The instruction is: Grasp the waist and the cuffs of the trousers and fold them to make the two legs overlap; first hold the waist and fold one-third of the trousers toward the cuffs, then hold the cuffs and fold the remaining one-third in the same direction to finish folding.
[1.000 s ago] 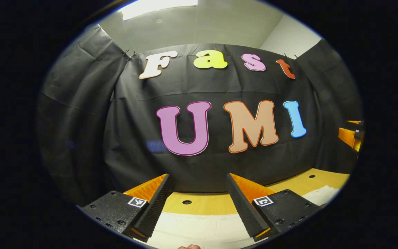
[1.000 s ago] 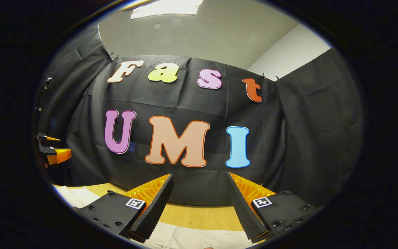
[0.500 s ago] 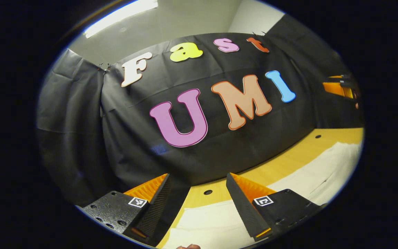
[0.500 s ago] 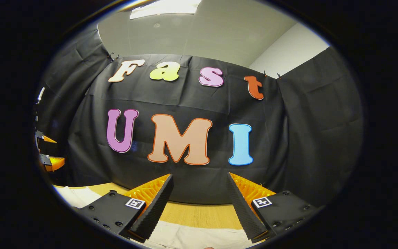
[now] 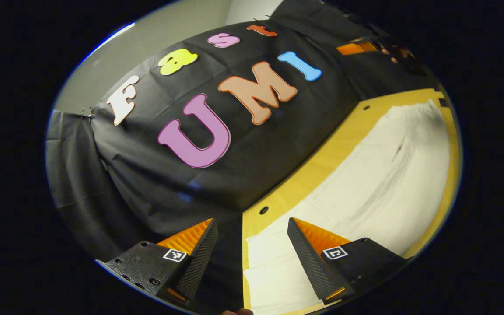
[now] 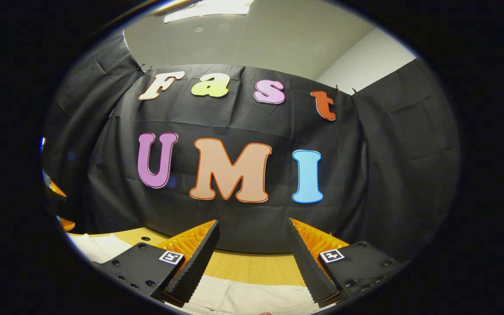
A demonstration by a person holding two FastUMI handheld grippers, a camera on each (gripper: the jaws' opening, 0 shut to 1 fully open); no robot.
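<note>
Two ribbed, wedge-shaped fingers of the left claw [image 5: 250, 258] stand wide apart at the bottom of the left gripper view, with nothing between them. The view is strongly tilted. Just beyond and partly under the fingertips lies one end of the cream-white cloth trousers [image 5: 365, 175], spread flat along the pale wooden counter [image 5: 322, 164]. The fabric looks soft and matte, with a dark crease running lengthwise and shallow wrinkles near the far end. Whether the near end is the waist or the cuffs, I cannot tell. A small round hole [image 5: 264, 210] sits in the counter's bare strip, between the trousers and the black cloth wall [image 5: 147, 183], which hangs in loose folds. Far off at the top, the other claw shows as a small blurred shape.

In the right gripper view, the right claw [image 6: 252, 258] is likewise wide, holding nothing. Its fingers hover above the trousers [image 6: 243, 302], whose pale edge lies on the grained counter [image 6: 252, 269] directly below. Beyond rises the wrinkled black wall [image 6: 392, 166], then a smooth grey ceiling [image 6: 269, 43].
</note>
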